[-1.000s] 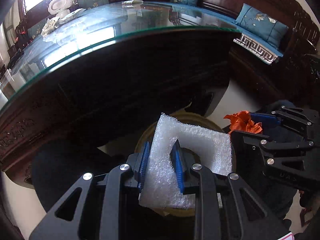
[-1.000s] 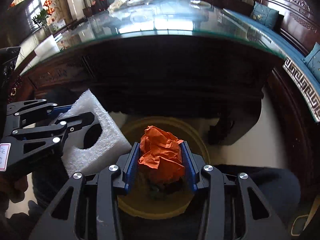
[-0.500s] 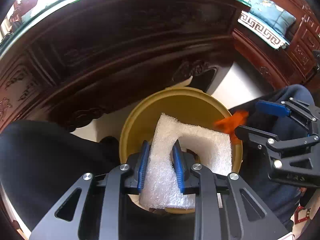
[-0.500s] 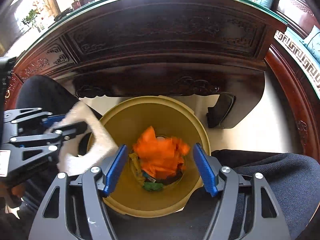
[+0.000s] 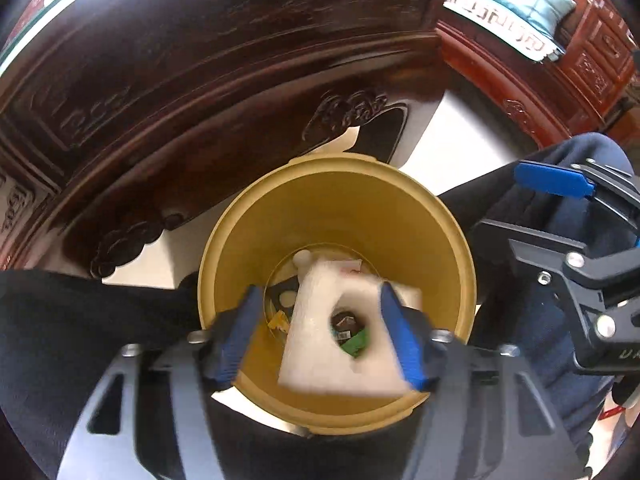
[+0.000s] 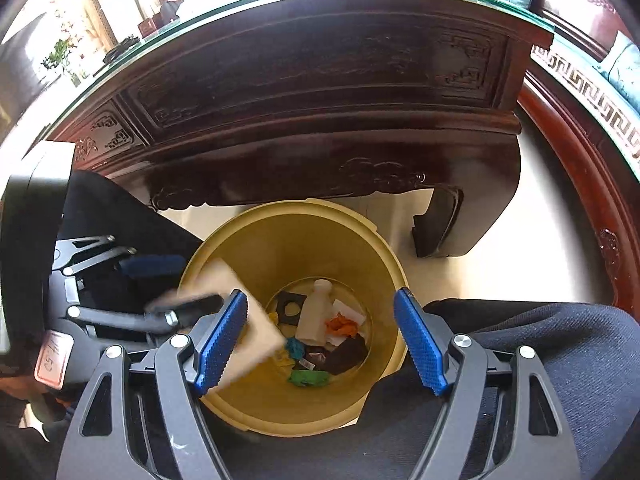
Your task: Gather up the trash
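Foam block [image 5: 336, 344] released; left gripper [image 5: 320, 336] jaws just opened, over bin [image 5: 448, 232].

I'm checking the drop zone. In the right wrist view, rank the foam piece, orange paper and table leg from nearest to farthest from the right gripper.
Measured from the right gripper, whose jaws stand open:
1. Foam piece: blurred, beside the gripper's left finger, over the bin.
2. Orange paper: at the bin's bottom among other trash.
3. Table leg: on the floor beyond the bin, up and right.
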Demonstrator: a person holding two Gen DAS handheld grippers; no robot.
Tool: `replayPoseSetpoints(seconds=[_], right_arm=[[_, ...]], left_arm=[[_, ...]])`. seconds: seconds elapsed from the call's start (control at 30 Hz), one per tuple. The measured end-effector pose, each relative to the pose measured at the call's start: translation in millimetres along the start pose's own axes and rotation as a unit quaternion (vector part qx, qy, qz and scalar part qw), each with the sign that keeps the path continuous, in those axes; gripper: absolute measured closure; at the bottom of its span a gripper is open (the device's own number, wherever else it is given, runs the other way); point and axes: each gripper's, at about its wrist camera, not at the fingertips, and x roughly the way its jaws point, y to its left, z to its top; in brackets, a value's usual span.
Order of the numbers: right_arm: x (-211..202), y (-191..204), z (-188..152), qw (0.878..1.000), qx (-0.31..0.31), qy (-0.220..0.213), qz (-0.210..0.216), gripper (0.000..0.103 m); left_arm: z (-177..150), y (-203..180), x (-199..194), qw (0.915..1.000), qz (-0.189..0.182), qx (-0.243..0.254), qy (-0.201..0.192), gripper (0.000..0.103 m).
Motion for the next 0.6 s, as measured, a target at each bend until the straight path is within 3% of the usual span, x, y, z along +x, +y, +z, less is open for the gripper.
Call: replayPoseSetpoints(seconds=[0.3, 0.6], right_arm=[[-6, 4, 2, 1.0, -0.002, -0.01, 0.005, 0.03], [-42, 36, 30, 0.997, -0.036, -0.071, 0.014, 0.03]], left_arm=[[2, -4, -12, 0.9998, -0.007, -0.007, -0.017, 0.04], [20, 29, -70, 0.9922, 0.038, -0.056, -0.105, 0.04]])
